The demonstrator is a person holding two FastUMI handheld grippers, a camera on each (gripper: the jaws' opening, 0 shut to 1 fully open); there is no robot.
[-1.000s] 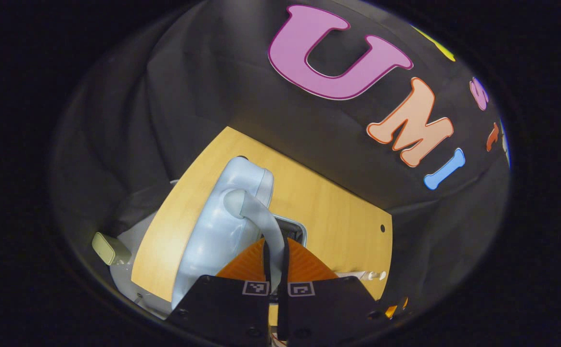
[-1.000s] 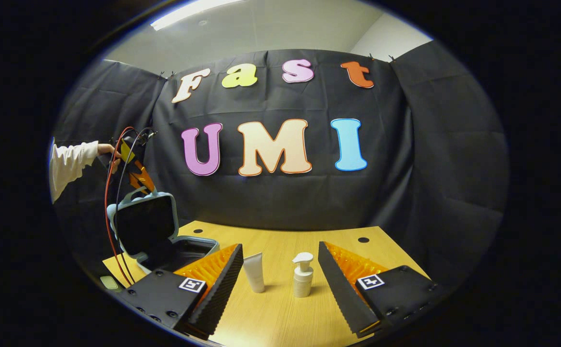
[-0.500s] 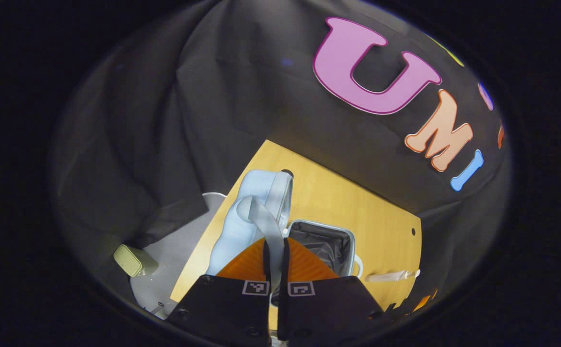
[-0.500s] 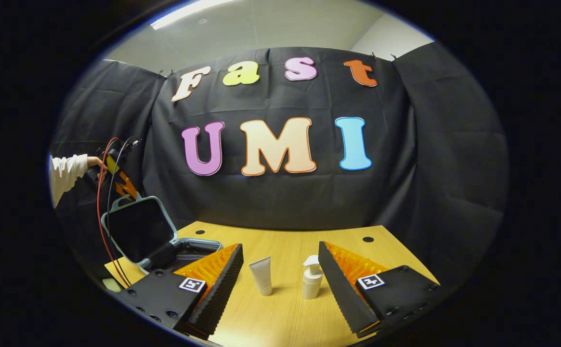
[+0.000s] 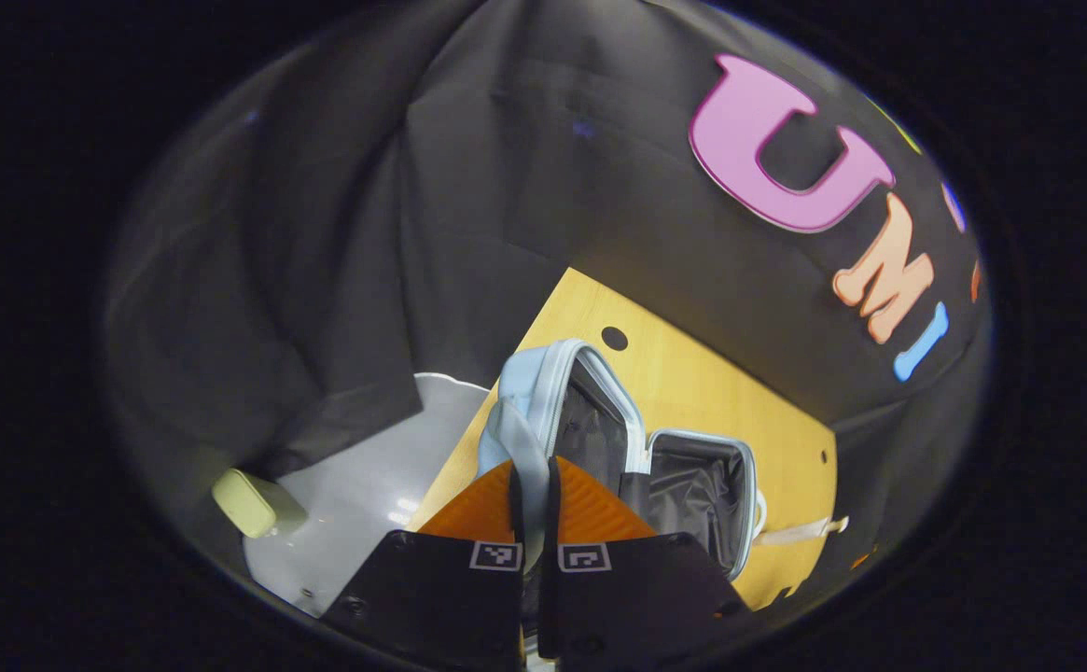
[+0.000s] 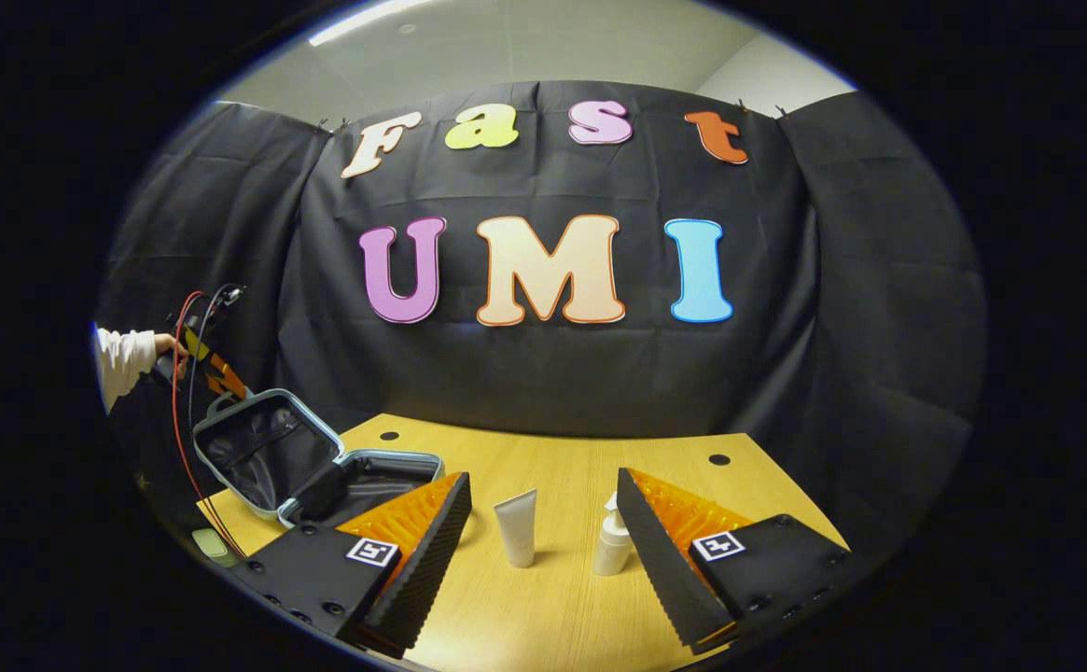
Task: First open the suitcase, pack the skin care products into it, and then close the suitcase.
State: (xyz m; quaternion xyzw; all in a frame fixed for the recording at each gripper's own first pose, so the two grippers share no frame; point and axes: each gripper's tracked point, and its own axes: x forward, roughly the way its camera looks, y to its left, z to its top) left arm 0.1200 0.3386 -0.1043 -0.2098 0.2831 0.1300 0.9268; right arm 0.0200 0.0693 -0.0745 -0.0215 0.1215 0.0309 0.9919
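Note:
In the left gripper view, my left gripper (image 5: 532, 485) is shut on the pale blue handle (image 5: 522, 446) of the suitcase lid (image 5: 590, 425). The lid leans back, open, and the base (image 5: 703, 485) shows its dark lining. The right gripper view has the same suitcase (image 6: 268, 450) at the far left of the table, with the left gripper (image 6: 210, 371) and a hand (image 6: 166, 344) at its top edge. My right gripper (image 6: 543, 537) is open low over the table. A white tube (image 6: 516, 528) stands between its fingers, and a white pump bottle (image 6: 611, 547) is partly hidden behind the right finger (image 6: 660, 537).
The wooden table (image 6: 552, 607) has small round holes near its back edge. A small pale green object (image 5: 246, 502) lies on the grey floor (image 5: 366, 481) left of the table. Red and black cables (image 6: 181, 411) hang from the left gripper.
The left gripper has pulled the handle back and down to the left, swinging the lid from upright to leaning wide open. The right gripper stayed open and shifted slightly.

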